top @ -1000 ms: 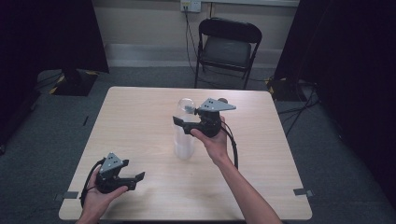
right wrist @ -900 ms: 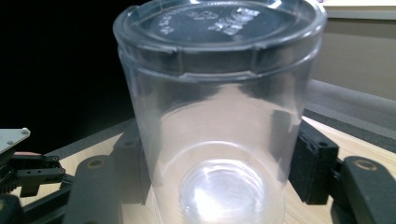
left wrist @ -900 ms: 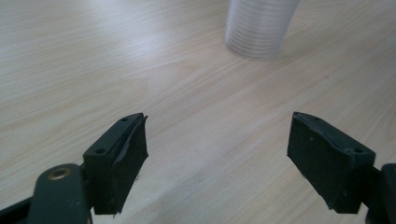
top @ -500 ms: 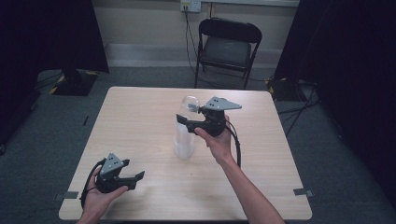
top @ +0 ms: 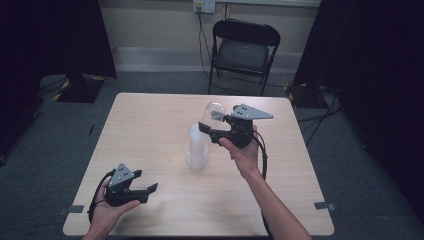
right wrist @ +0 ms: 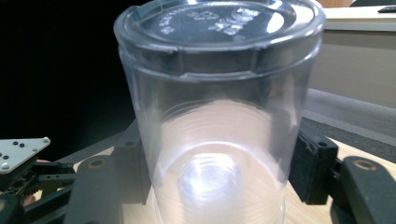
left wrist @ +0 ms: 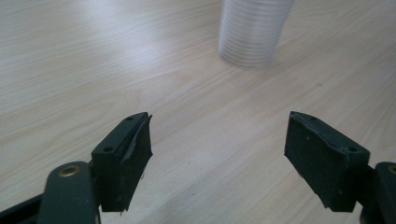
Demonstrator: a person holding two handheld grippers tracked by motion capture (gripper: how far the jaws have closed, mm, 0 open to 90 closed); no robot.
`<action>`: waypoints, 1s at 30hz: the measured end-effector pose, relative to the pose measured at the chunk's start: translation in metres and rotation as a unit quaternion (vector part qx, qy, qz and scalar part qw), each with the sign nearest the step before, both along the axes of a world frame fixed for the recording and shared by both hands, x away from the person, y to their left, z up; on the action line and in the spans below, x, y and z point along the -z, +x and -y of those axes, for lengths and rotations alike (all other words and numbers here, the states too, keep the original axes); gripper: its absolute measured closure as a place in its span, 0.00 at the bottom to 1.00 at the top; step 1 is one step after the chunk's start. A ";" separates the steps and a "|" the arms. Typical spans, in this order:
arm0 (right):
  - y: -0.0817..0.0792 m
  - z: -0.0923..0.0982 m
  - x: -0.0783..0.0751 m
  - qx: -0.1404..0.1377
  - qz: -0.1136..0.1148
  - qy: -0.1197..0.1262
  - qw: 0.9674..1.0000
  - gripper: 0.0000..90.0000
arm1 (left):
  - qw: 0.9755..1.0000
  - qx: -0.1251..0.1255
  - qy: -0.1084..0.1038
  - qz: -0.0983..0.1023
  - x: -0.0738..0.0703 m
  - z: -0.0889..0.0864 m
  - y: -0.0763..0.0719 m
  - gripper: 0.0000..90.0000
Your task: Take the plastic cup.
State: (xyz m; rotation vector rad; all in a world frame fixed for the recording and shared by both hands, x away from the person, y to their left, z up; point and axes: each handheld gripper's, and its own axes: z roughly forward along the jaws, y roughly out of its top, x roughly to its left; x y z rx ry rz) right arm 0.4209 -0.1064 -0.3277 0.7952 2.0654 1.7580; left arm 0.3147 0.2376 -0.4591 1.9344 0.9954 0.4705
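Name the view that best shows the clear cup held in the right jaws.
The right gripper view: the upside-down clear cup sits close up between both jaws, its embossed base on top. The high view shows the same cup small and faint above the cup stack. The left gripper view gives the stack's base.

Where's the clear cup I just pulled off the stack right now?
In the high view the clear cup sits upside down in the right gripper, lifted above the cup stack at the table's middle.

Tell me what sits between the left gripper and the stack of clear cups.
Nothing visible. In the left gripper view, bare wooden table runs from the open left gripper straight to the stack of cups. The right gripper holds its clear cup lifted above the stack, off that path.
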 end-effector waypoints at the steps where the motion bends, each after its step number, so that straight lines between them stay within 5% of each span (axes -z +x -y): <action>1: -0.001 0.002 0.000 0.001 -0.001 0.001 1.000 0.39 | 1.000 0.001 -0.002 0.000 0.000 0.001 0.000 0.25; 13: -0.017 0.020 0.001 0.009 -0.014 0.004 1.000 0.39 | 1.000 0.021 -0.006 0.019 -0.009 0.009 0.001 0.25; 21: -0.019 0.029 0.016 0.014 -0.044 0.011 0.999 0.40 | 0.998 0.030 -0.007 0.048 -0.018 0.021 0.006 0.26; 30: -0.027 0.036 0.032 0.005 -0.080 0.029 0.996 0.40 | 0.998 0.035 -0.016 0.056 -0.023 0.035 0.016 0.26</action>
